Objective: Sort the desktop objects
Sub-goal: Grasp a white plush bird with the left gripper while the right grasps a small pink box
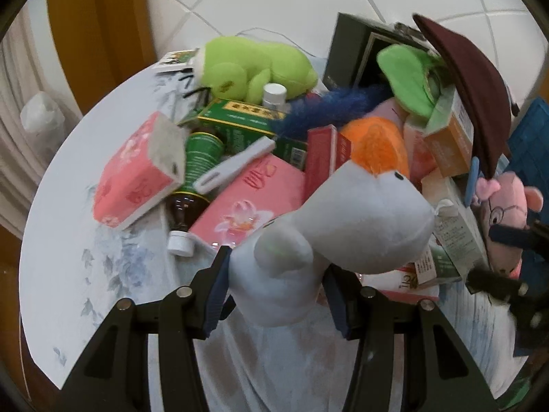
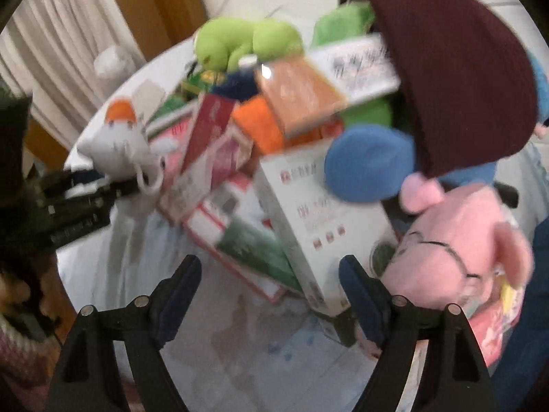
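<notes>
Two soft toys concern the present step. First, the white plush duck (image 1: 343, 226), with orange crown and black eye, is clamped at its lower body between the fingers of the left gripper (image 1: 274, 292); both blue pads press into the fabric, and the toy stands raised above the counter (image 1: 68, 240), clear of the pile. Holding it by the narrow lower part keeps the bulky head free and lets the pads bite into compressible stuffing.

Second, the pink plush pig (image 2: 456, 250) lies at the right edge of the pile, just beside the right gripper (image 2: 271, 295). That gripper's fingers stand apart with nothing pressed between them; a white carton (image 2: 308, 226) leans into the gap but is not gripped. The view is blurred.

Behind these, the heap holds a pink tissue pack (image 1: 137, 171), a dark bottle (image 1: 188, 185) lying on its side, a green box (image 1: 240, 120), a lime plush frog (image 1: 254, 65) and a maroon cap (image 1: 470, 86) tilted over the far right.

Judgement: the duck is being lifted out for grouping with other toys, and the pig is the probable next target
</notes>
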{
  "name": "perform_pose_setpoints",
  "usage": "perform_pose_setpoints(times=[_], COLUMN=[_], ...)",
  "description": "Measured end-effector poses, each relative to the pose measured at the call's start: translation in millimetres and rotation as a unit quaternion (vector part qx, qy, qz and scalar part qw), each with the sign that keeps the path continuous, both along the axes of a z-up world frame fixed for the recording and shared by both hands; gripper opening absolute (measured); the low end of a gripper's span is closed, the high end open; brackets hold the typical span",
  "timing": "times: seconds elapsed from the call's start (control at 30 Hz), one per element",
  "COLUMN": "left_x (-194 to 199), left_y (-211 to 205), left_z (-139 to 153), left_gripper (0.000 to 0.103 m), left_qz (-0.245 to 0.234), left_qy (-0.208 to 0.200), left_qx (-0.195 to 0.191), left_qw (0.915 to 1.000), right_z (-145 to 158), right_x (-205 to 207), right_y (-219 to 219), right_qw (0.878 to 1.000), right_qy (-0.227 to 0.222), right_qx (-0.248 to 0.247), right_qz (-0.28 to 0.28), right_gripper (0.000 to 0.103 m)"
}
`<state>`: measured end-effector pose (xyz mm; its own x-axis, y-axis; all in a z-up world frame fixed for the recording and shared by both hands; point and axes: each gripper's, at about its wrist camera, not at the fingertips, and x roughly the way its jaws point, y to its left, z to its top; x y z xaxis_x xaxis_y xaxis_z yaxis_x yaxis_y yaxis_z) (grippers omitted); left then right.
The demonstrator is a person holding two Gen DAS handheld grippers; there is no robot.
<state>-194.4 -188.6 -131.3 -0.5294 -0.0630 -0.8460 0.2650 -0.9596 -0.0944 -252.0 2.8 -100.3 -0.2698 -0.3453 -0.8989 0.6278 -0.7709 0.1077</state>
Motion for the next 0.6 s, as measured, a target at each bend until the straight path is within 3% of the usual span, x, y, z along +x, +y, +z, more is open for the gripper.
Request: perform_pose_setpoints(times=[0.07, 0.17, 0.27, 0.47, 0.6], left_x=[2.6, 6.3, 11.8, 6.9, -5.2], left_y=[-7.3, -20.8, -35.2, -57.3, -63.3], left_z=[3.2, 1.5, -7.0, -23.1, -28.5], left_gripper=[0.051, 0.051, 0.051, 0.051, 0.051], left_qz=[0.009, 0.024, 0.038, 0.046, 0.037], left_qy=[0.007, 0.007, -0.002, -0.014, -0.015], left_qx=[-0.002, -0.003, 0.003, 0.012, 0.012], left_qw=[0.9999, 0.9997, 0.9993, 0.9988, 0.9991], right_z=[13.8, 20.9, 9.7, -32.8, -58.1], right_x=[1.3, -0.4, -6.1, -25.5, -44.7], right_y=[-7.9, -29.2, -57.1, -93.7, -105.9], right_qw=[1.0, 0.999, 0.997, 0.996, 0.993], right_qy=[0.014, -0.001, -0.04, -0.077, -0.111], right_qx=[-0.017, -0.045, -0.064, -0.042, -0.042], right_qz=[-0.001, 0.006, 0.012, -0.01, -0.027], right_gripper=[0.056, 0.056, 0.056, 0.055, 0.048])
